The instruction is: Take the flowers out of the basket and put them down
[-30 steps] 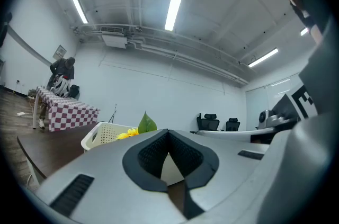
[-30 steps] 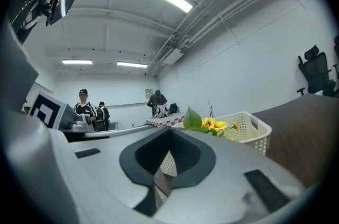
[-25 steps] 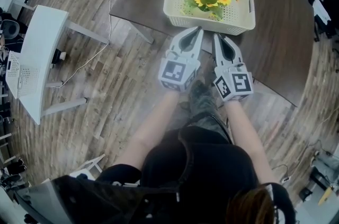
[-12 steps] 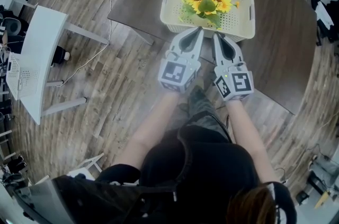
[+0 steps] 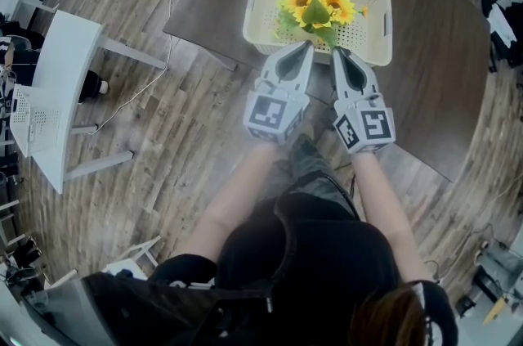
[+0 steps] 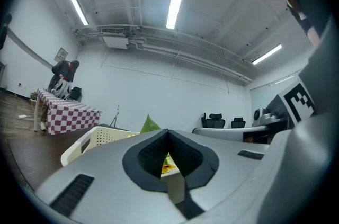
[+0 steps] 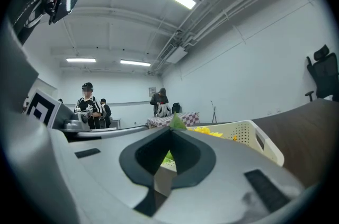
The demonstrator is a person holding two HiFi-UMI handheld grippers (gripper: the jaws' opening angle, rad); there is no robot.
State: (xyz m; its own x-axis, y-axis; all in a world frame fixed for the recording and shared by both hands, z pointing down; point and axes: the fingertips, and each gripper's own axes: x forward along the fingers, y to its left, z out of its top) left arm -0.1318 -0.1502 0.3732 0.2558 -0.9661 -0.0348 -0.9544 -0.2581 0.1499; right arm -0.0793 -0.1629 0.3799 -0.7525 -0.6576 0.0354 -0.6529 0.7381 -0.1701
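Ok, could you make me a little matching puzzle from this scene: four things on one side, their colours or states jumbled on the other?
Things:
1 flowers
2 basket
3 table
4 left gripper

Colours or states:
a dark brown
b shut
c yellow
d cream, full of small holes

Pairs: 1-c, 2-d, 3-a, 4-b
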